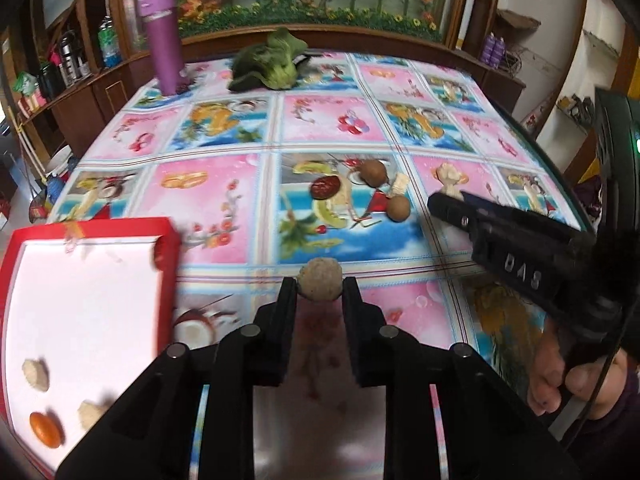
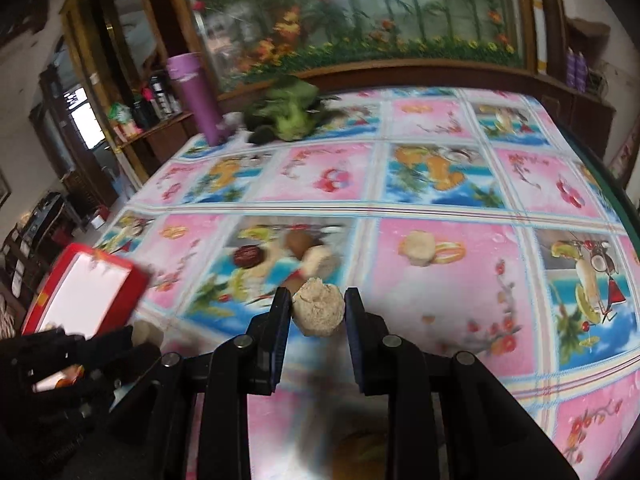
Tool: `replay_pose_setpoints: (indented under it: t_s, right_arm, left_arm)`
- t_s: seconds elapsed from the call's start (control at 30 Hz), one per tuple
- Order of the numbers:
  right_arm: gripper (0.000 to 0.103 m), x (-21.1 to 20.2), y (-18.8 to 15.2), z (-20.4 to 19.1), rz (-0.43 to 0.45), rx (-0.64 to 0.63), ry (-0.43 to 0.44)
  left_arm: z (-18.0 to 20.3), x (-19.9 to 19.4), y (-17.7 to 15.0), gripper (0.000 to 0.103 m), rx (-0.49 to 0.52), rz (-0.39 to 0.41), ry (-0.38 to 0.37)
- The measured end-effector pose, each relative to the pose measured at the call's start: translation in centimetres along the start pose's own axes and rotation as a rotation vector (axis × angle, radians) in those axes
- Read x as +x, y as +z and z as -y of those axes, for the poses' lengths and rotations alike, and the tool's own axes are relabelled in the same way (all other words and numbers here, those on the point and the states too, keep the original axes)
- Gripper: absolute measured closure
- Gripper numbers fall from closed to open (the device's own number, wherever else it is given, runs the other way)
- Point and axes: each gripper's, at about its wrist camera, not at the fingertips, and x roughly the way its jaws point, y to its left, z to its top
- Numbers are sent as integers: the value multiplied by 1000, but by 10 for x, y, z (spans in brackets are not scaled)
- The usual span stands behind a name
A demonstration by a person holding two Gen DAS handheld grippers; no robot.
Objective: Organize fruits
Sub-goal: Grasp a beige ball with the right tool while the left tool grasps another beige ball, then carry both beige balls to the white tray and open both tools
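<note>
Left gripper [image 1: 320, 286] clamped on a round beige fruit [image 1: 321, 279], held above the tablecloth [image 1: 224, 200] near its front edge; roundish, so no clear long axis. Right gripper [image 2: 318, 306] likewise closed on a lumpy pale fruit [image 2: 319, 307], slightly taller than wide, rough face toward the camera. Open cloth straight ahead of both tools. In the left view, beyond the held fruit: a dark red fruit [image 1: 325, 187] lying flat with its long axis across the table, two brown round fruits [image 1: 373, 172] [image 1: 398, 208] close by, and a pale piece [image 1: 450, 178] just past the right tool's tip. To the left, a red-rimmed tray [image 1: 96, 227] with a white floor, near corner close beside the left tool; inside, two pale fruits [image 1: 36, 374] [image 1: 90, 414] and an orange one [image 1: 45, 429], well apart from the far rim. Far side: a purple tumbler [image 1: 162, 40] upright near the back left corner, leafy greens [image 1: 272, 62] slumped beside it. Right edge of the table curving away, a dark rim showing. A hand [image 1: 560, 384] on the right tool's grip at lower right.
</note>
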Motion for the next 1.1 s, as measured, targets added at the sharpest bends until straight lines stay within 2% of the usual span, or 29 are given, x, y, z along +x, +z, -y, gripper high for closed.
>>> replay_pose_setpoints:
  t_s: [0.17,0.33,0.43,0.63,0.83,1.1]
  right_arm:
    - [77,-14,-13,-42,16,-41,92]
    - [77,-13,-24,-96,-13,-82,205]
    - [77,-12,-28,-130,-26,-132,238]
    - [77,-6,-37,-183,-62,-205,296]
    - [77,-3,-60,-228,-102,-294,341]
    - [77,1,-78,-258,-142,-361,378]
  left_arm:
    - [-33,-29,-12,78,-51,46,39]
    - [-76,-54,-24,78,-119,92,110]
    - [-109,-68,-35,78,-169,111,174]
    - [-161,-80,-57,78,-270,114,240]
    - [-187,-87,-76,78,-301,117,288]
    - [-214,-94,-94,78,-348,112,338]
